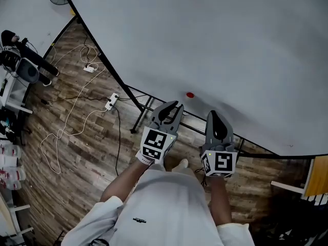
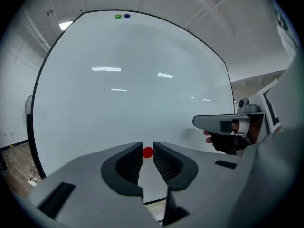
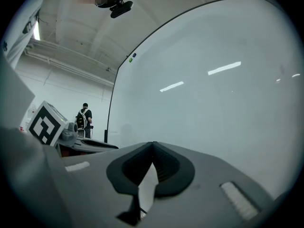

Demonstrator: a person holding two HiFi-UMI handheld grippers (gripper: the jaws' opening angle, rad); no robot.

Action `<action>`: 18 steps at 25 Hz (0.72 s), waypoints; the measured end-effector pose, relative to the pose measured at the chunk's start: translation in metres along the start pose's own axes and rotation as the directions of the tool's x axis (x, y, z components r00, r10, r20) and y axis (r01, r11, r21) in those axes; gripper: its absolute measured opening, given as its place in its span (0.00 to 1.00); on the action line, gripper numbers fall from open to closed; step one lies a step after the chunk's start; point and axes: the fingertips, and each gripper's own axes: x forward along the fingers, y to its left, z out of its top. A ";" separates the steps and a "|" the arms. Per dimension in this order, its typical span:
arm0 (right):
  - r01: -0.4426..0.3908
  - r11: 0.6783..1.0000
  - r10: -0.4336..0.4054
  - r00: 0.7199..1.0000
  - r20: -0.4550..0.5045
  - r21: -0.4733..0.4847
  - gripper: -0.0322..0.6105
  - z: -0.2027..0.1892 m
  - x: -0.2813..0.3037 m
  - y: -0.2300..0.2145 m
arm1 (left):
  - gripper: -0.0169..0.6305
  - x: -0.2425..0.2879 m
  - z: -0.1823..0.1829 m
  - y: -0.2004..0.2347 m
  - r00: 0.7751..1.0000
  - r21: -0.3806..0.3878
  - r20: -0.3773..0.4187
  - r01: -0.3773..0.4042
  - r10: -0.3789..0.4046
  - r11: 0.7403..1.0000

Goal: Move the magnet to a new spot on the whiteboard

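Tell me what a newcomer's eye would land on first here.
The big whiteboard fills most of the head view, with a small red magnet near its lower edge. The left hand-held gripper points at that magnet, jaws slightly apart and not gripping it; the right hand-held gripper sits beside it, jaws together.

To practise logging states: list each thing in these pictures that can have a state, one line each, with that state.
whiteboard: upright
red magnet: stuck on the whiteboard, not gripped
left gripper: open, fingers apart, empty
right gripper: shut, empty
green magnet, blue magnet: stuck near the board's top edge
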 end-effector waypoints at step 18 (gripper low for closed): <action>0.003 1.000 -0.003 1.000 0.010 0.005 0.05 -0.013 -0.004 -0.001 | 0.29 0.043 -0.026 0.001 1.000 0.002 0.006 -0.012 0.012 1.000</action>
